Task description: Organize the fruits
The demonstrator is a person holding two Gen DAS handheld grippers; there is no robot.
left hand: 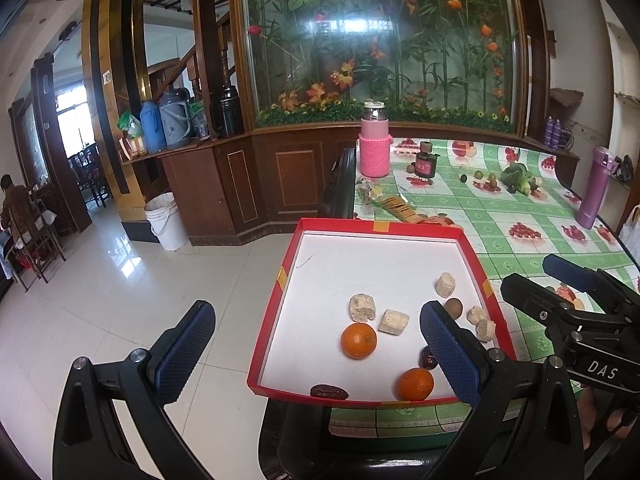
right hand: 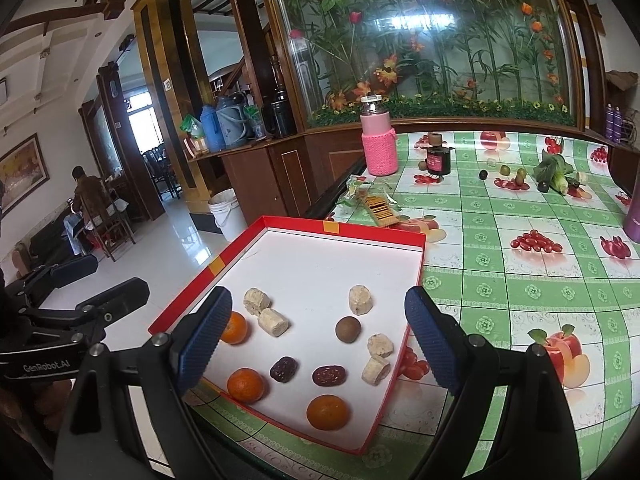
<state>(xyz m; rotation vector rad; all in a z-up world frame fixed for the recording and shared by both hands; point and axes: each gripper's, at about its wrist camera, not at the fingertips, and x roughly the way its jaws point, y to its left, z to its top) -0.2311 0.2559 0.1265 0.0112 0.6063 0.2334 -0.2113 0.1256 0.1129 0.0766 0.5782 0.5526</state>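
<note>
A red tray with a white floor sits at the table's left front corner. In it lie three oranges, two dark dates, a brown round fruit and several beige snack chunks. The left wrist view shows only two of the oranges. My left gripper is open, straddling the tray's left rim above it, holding nothing. Over the tray's near half hangs my right gripper, open and empty too.
Further back on the green fruit-print tablecloth stand a pink bottle, a dark jar, a stack of crackers, small fruits and greens, and a purple bottle. A white bucket stands on the tiled floor; a person sits far left.
</note>
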